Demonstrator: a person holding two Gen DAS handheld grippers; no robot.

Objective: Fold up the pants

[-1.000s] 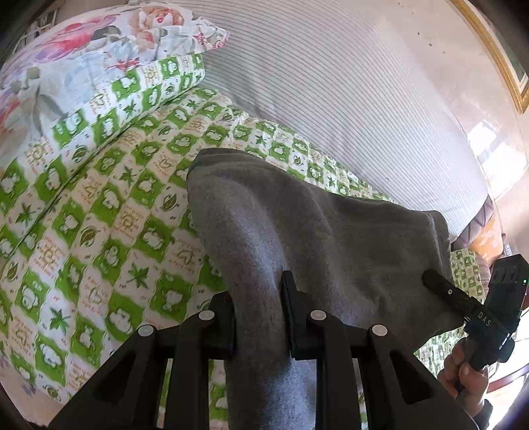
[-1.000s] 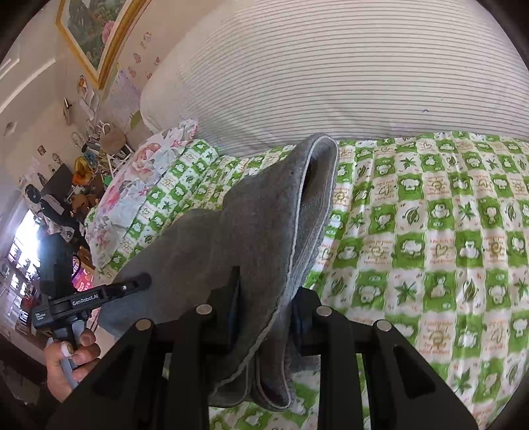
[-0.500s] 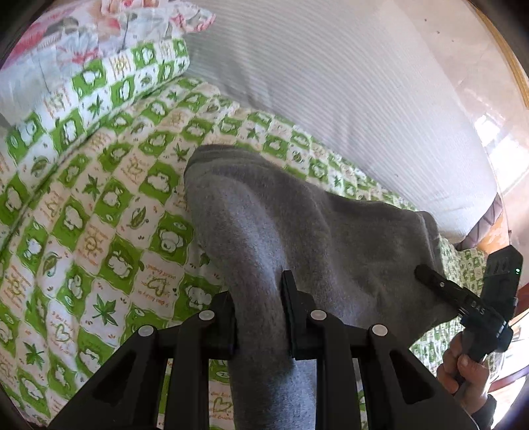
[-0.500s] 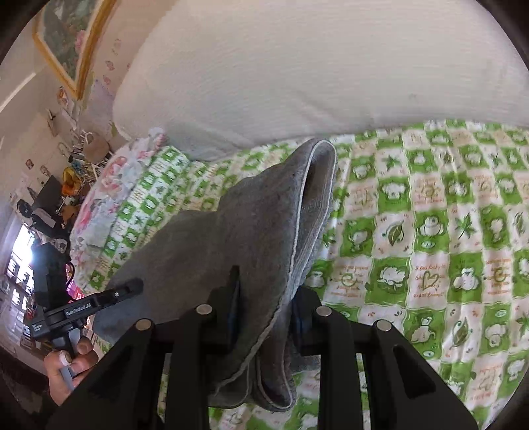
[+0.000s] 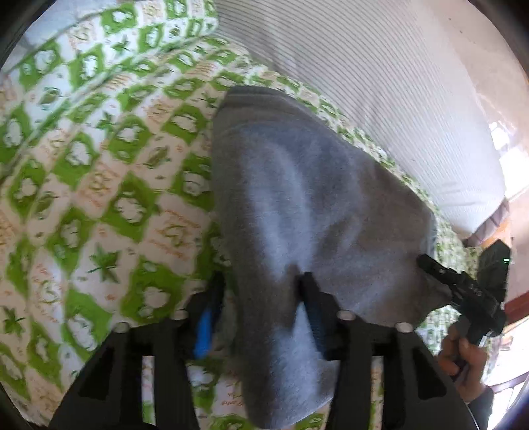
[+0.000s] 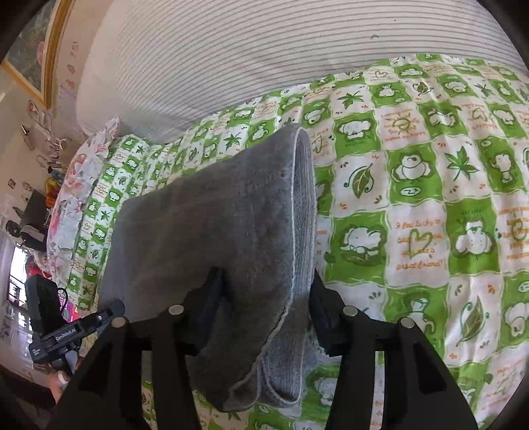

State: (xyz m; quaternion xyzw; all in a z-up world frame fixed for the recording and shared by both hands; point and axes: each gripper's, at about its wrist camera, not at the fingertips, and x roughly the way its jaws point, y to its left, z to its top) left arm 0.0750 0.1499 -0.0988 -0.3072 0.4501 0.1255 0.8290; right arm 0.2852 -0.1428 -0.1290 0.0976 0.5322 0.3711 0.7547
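The grey pants (image 5: pixel 297 205) lie folded on the green-and-white checked bedspread (image 5: pixel 99 185), with their near edge still between the fingers of both grippers. My left gripper (image 5: pixel 261 291) now stands open around the left end of that edge. My right gripper (image 6: pixel 264 287) stands open around the right end, where the ribbed waistband (image 6: pixel 302 198) shows. The pants (image 6: pixel 205 231) span between the two grippers. The right gripper shows at the right edge of the left wrist view (image 5: pixel 463 287); the left gripper shows at the lower left of the right wrist view (image 6: pixel 79 327).
A big white striped cushion (image 6: pixel 248 56) lies behind the pants. A floral pillow (image 6: pixel 79 185) and a checked pillow (image 5: pixel 115 29) lie at the bed's left end. The bedspread (image 6: pixel 429 198) stretches to the right. Room clutter shows beyond the bed's left edge.
Both grippers lowered the pants toward the bedspread, and their jaws have widened from a tight pinch to an open stance around the cloth.
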